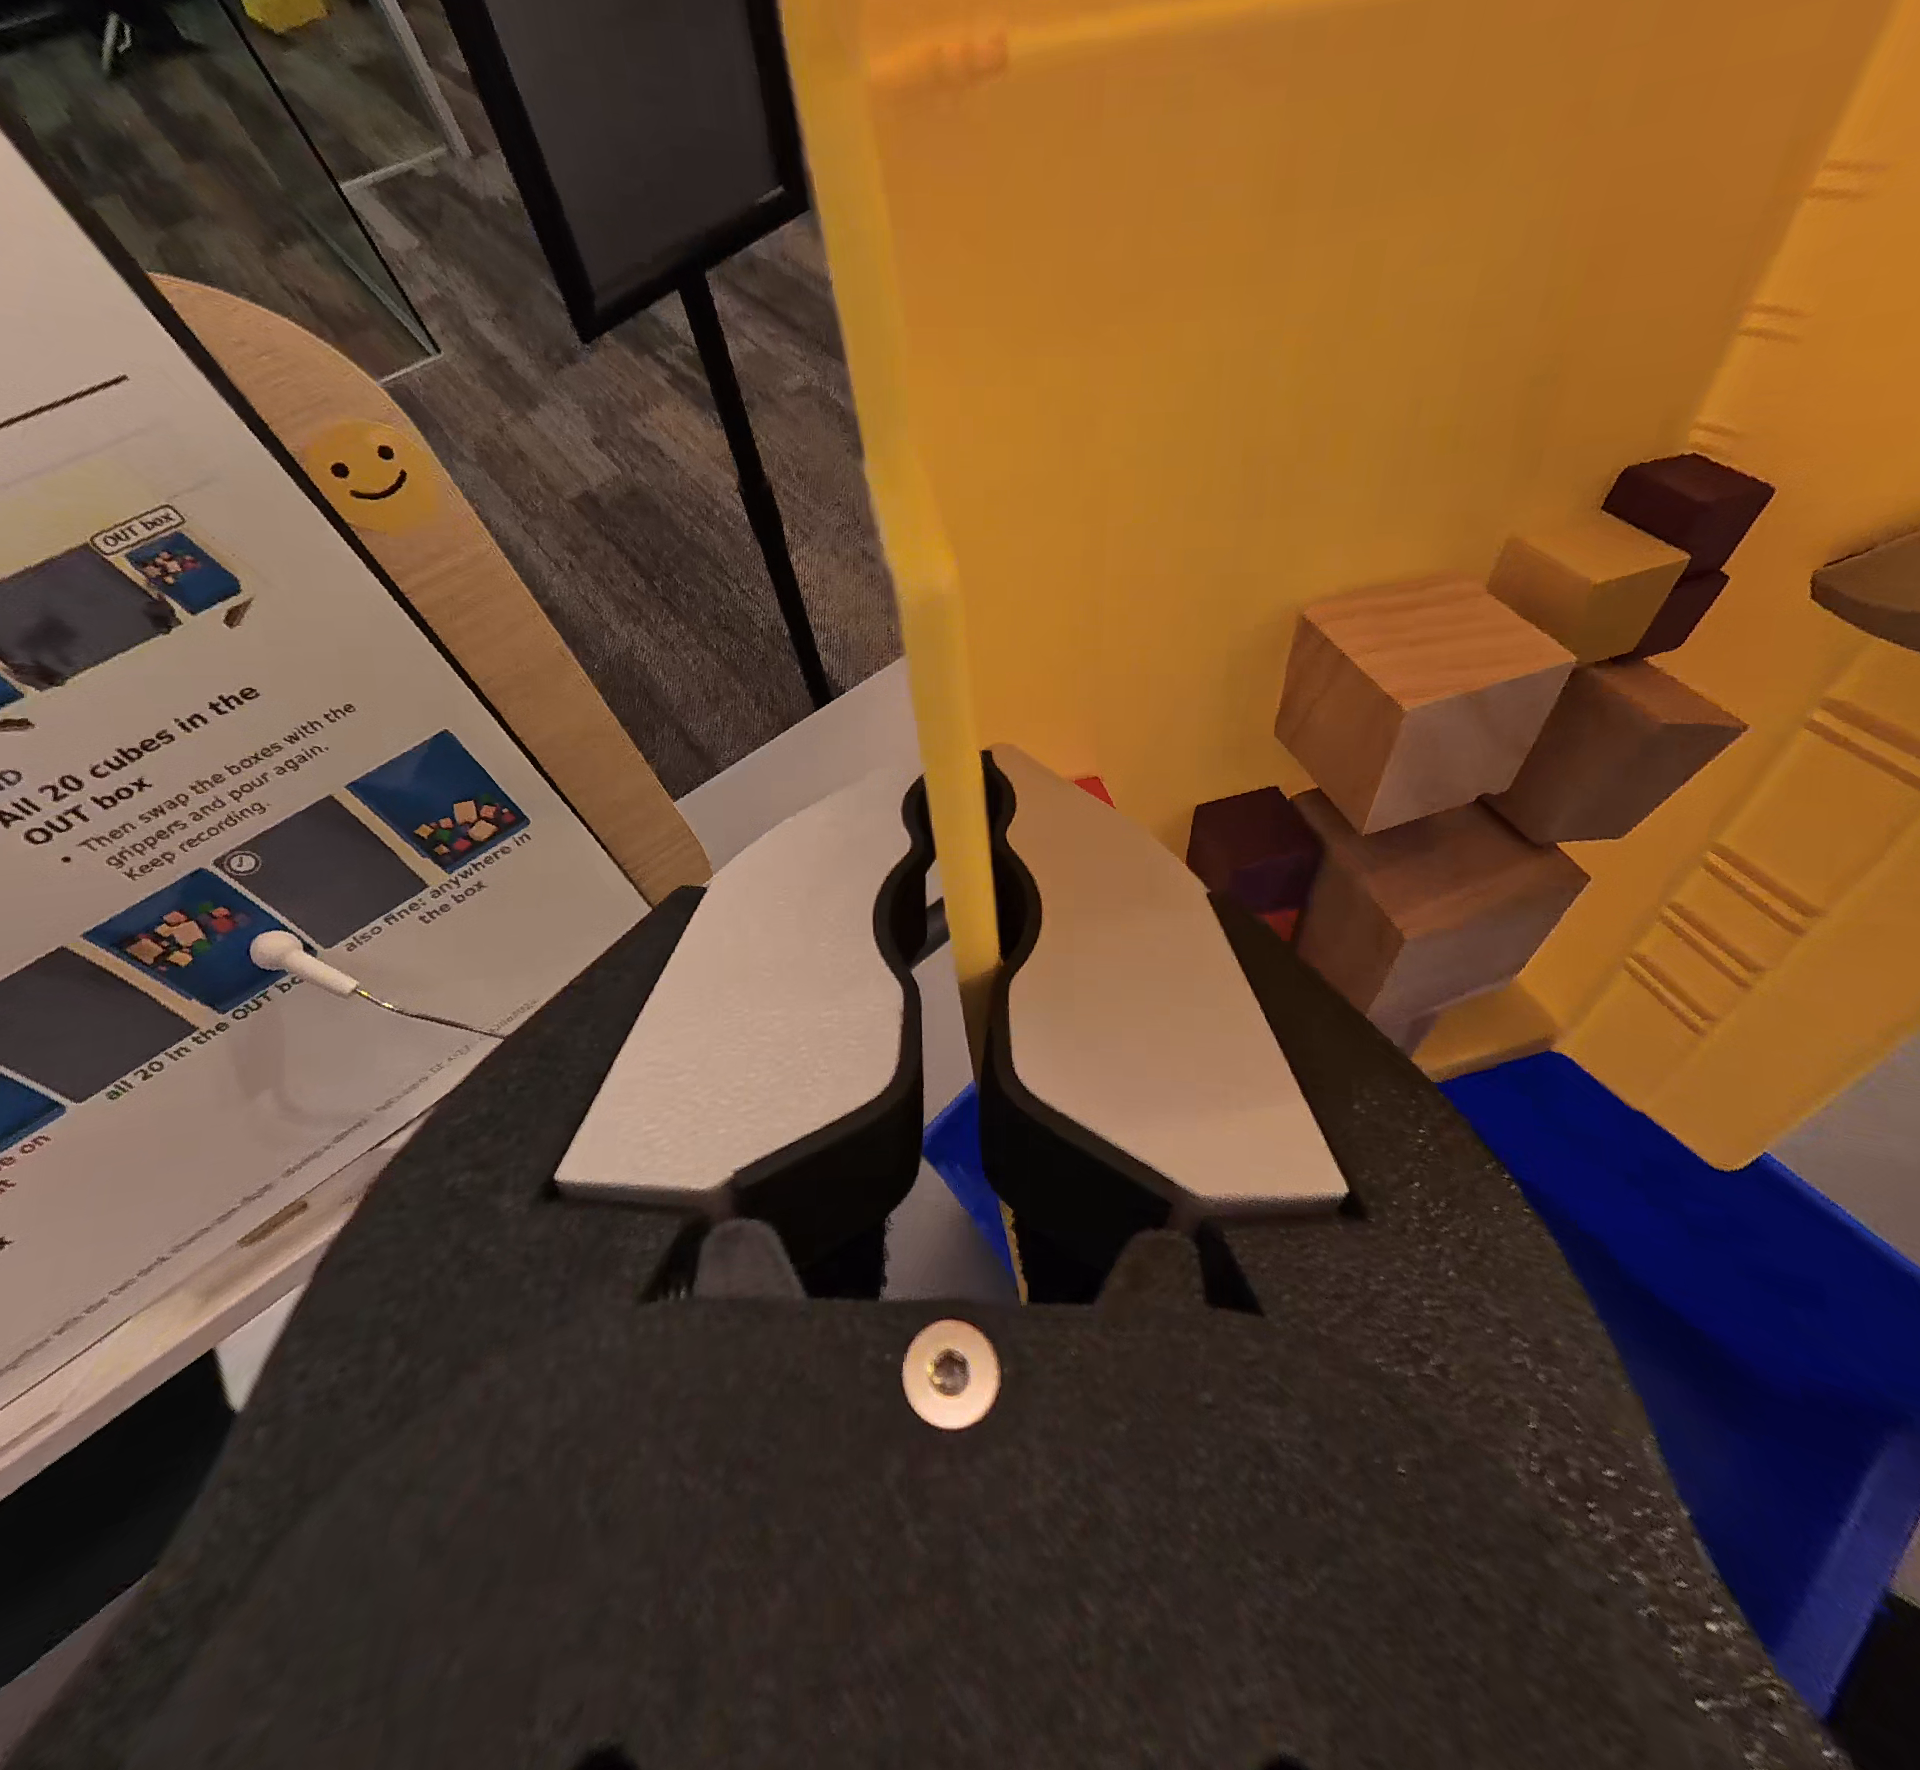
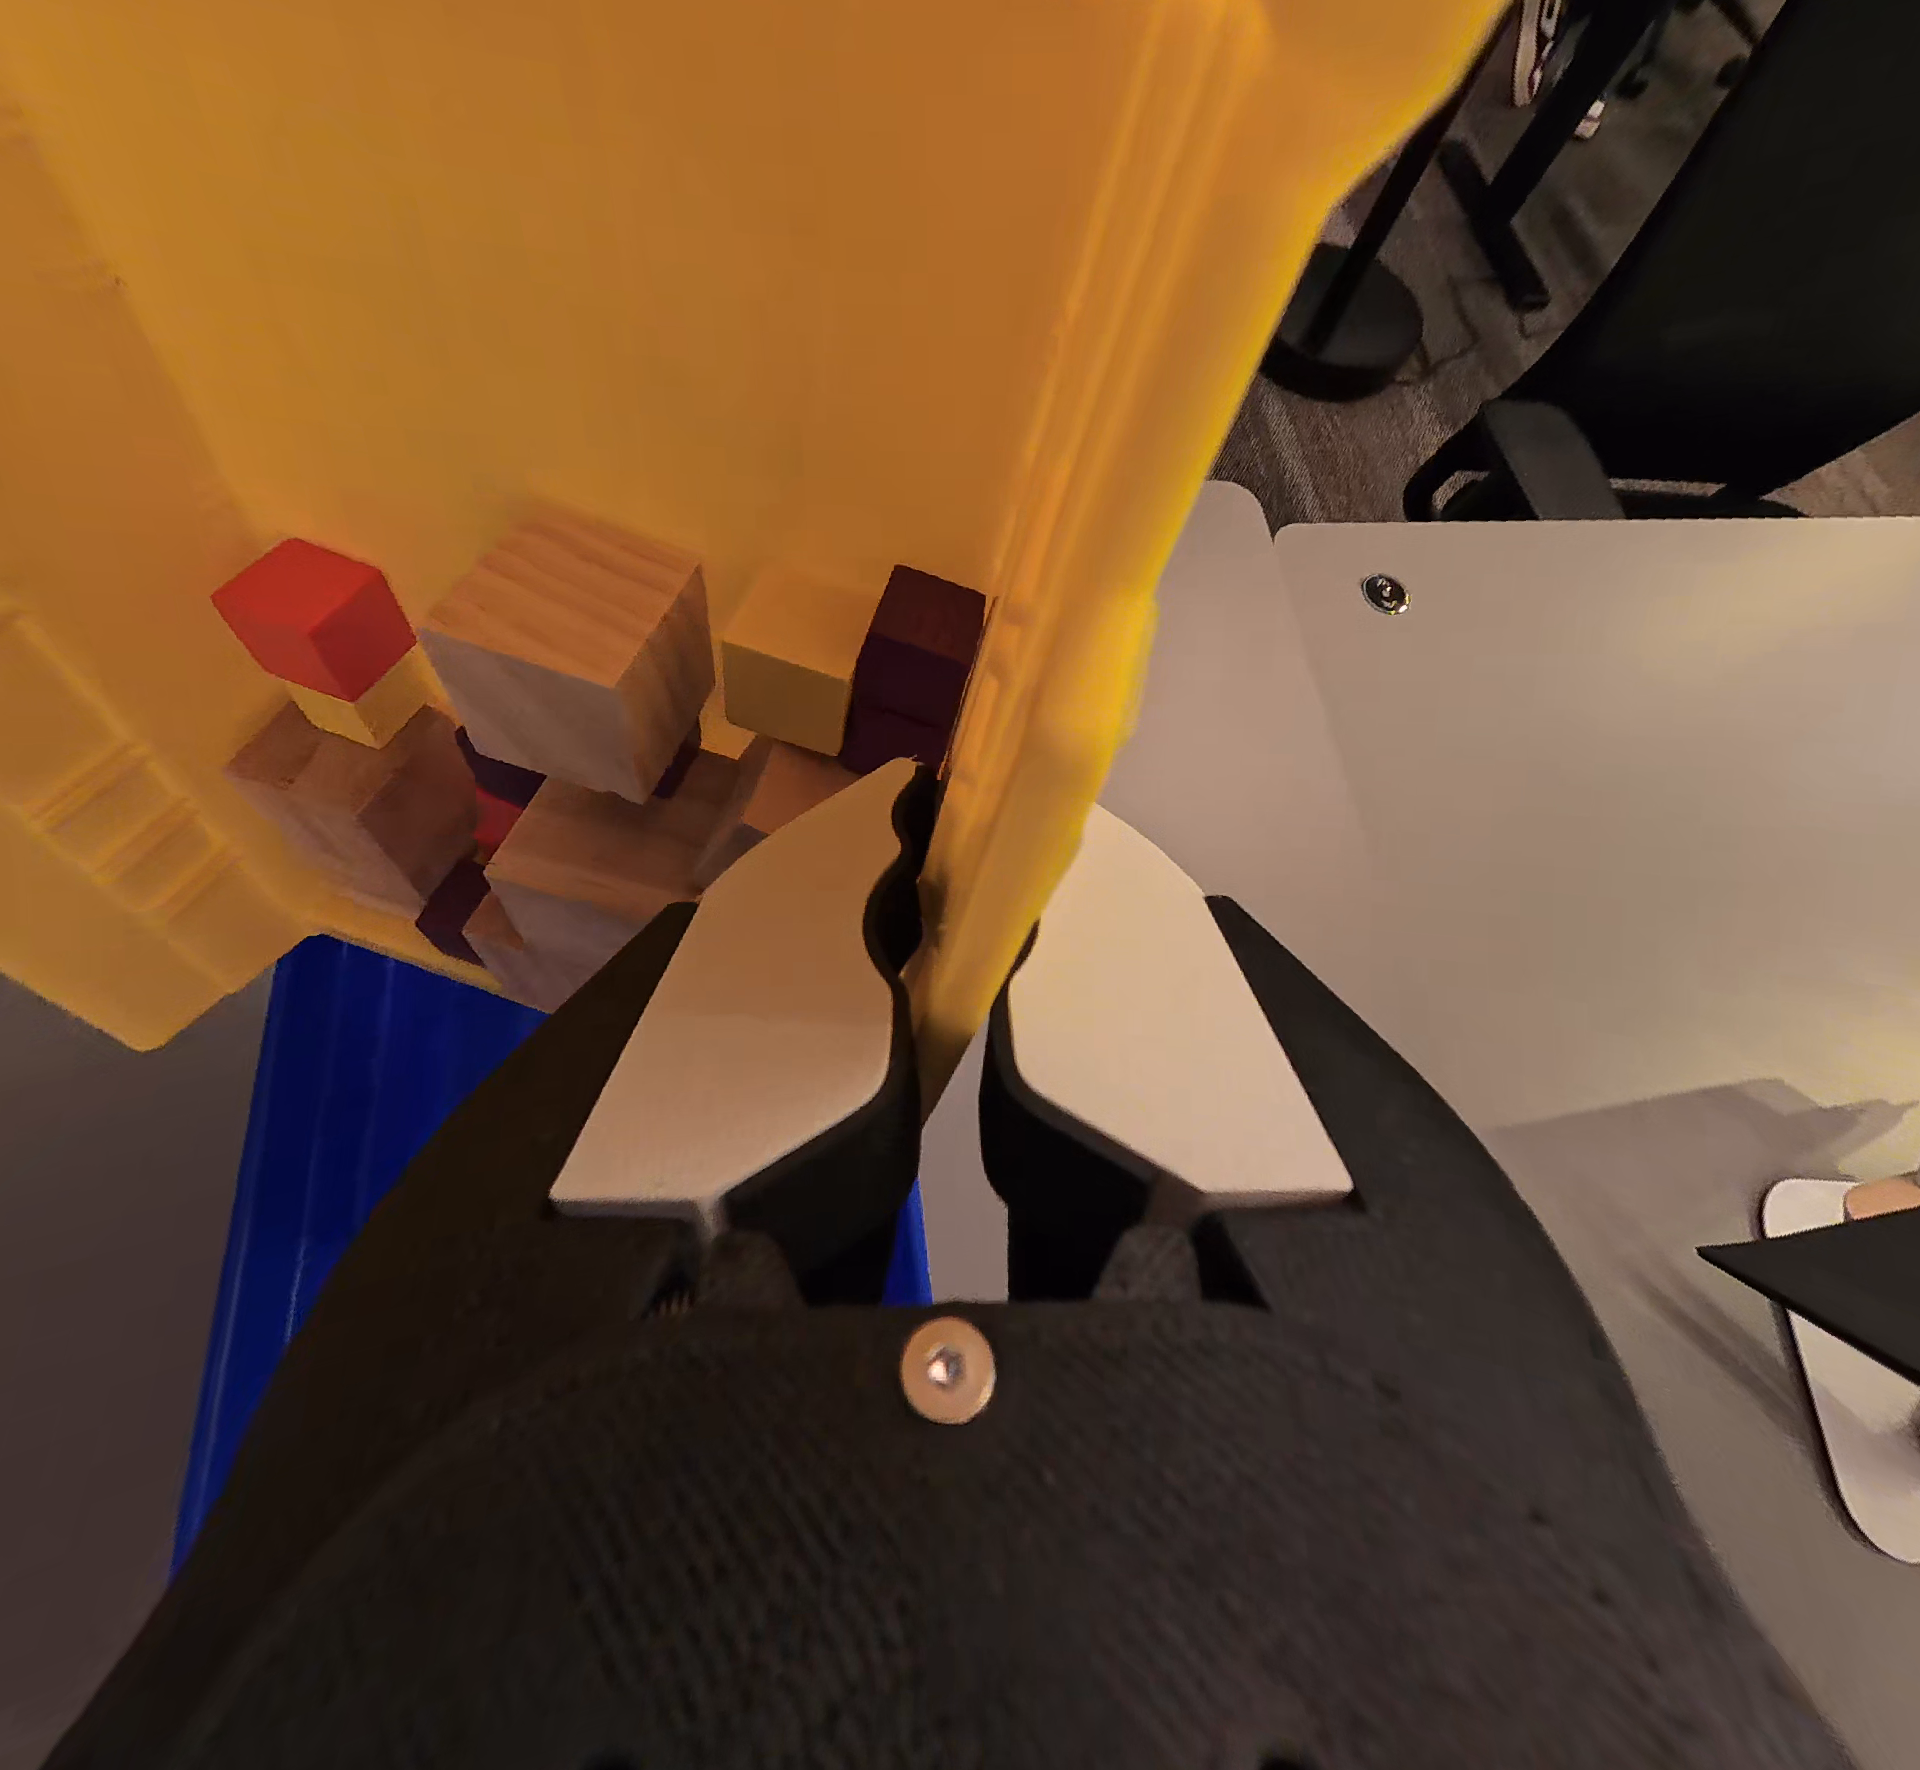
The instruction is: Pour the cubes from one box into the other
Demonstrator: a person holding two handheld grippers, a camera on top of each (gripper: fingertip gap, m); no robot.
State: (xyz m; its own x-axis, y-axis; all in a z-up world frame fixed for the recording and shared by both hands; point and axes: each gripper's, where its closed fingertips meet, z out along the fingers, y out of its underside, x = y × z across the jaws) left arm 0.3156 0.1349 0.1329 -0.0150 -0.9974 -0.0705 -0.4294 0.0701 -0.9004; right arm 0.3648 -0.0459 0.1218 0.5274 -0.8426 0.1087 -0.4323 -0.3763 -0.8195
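A white table (image 2: pixel 1558 785) sits over grey carpet floor (image 1: pixel 582 432). A black sign stand (image 1: pixel 634 58) is at the upper left, by glass walls (image 1: pixel 208 110)

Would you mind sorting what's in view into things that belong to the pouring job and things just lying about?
Job:
yellow box, tipped up
blue box, beneath it
cubes
left gripper and right gripper, each clamped on a yellow wall

Lying about:
instruction sheet
smiley sticker
black sign stand
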